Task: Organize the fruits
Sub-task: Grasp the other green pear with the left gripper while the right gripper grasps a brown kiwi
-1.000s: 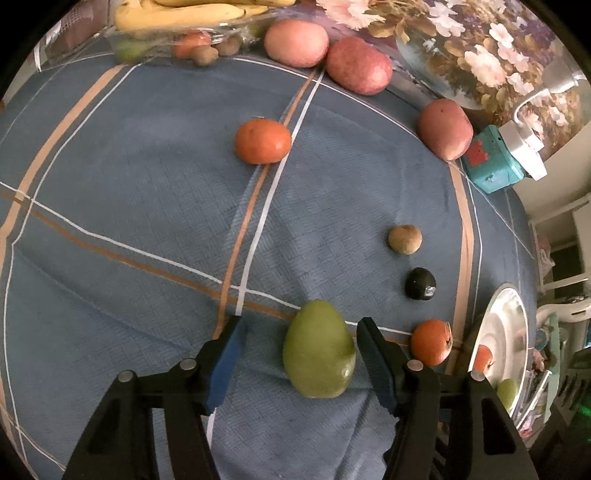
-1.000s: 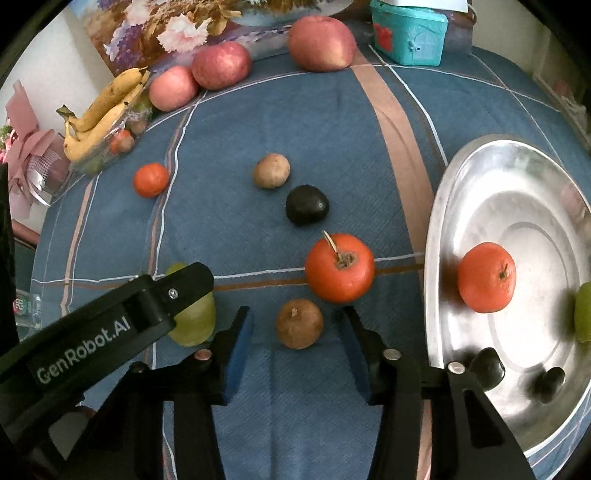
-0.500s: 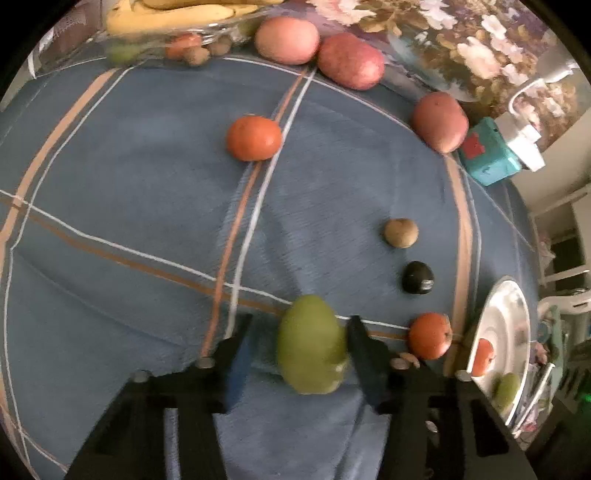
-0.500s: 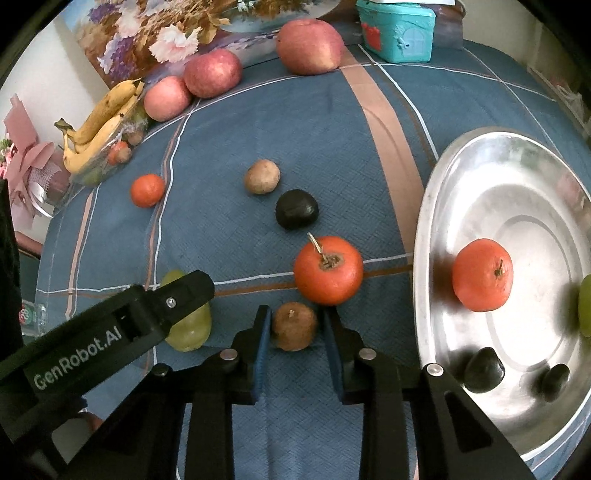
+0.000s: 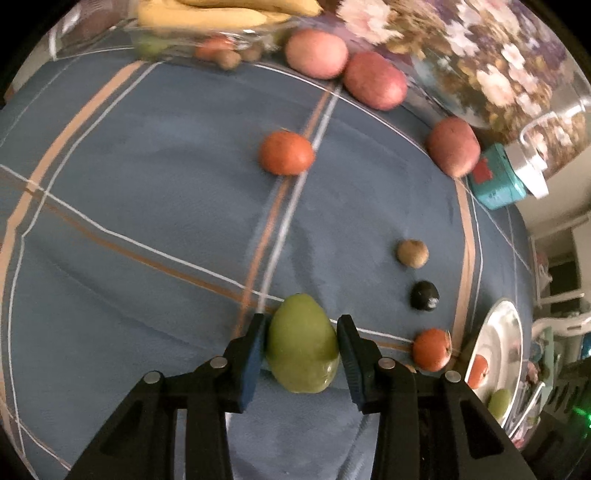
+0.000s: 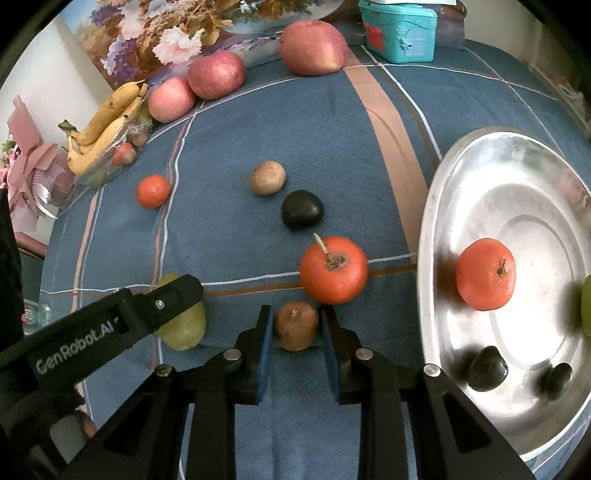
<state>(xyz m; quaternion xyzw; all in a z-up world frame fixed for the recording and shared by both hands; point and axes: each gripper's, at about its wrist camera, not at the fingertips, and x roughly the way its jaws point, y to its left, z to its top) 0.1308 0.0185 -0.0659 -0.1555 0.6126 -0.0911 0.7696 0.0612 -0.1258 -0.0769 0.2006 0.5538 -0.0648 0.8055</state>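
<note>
A surface covered by a blue plaid cloth (image 6: pixel 332 122) is shown, backed by a floral picture (image 6: pixel 177 33). A green fruit (image 5: pixel 301 349) is pinched by the left gripper (image 5: pixel 301 356); a brown fruit (image 6: pixel 295 325) is clamped by the right gripper (image 6: pixel 297 332), beside a steel tray (image 6: pixel 436 229).

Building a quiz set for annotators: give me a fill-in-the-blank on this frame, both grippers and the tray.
1. The left gripper is shut on a ____ pear.
2. The right gripper is shut on a small ____ fruit.
3. On the metal tray lies one ____ beside two dark fruits.
4. The bananas lie next to a pink ____.

Missing words: green; brown; tangerine; apple
</note>
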